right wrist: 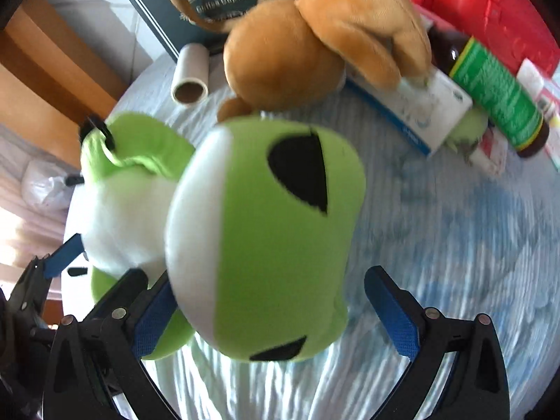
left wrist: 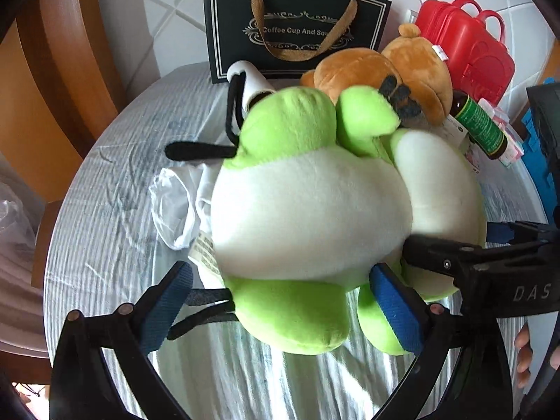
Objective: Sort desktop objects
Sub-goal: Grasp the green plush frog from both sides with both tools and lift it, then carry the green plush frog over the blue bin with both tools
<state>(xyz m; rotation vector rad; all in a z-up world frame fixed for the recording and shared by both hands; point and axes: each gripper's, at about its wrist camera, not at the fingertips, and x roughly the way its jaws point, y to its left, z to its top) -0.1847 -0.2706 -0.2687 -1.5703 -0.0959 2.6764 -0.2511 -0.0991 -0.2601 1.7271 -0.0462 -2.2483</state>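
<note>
Left wrist view shows both grippers, left gripper (left wrist: pixel 280 301) and right gripper (right wrist: pixel 276 318), spread wide around the green frog plush (left wrist: pixel 308 210), ungripped; brown plush (left wrist: pixel 395 70), bottle (left wrist: pixel 479 126) and paper tube (right wrist: pixel 190 73) remain unsorted.

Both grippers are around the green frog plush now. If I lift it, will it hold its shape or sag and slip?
The green frog plush looks soft and stuffed, so it will probably squash under the jaws rather than slip. Its loose legs and black straps will likely dangle. It seems light for its bulk, yet the big head may flop if gripped only at the body.
</note>
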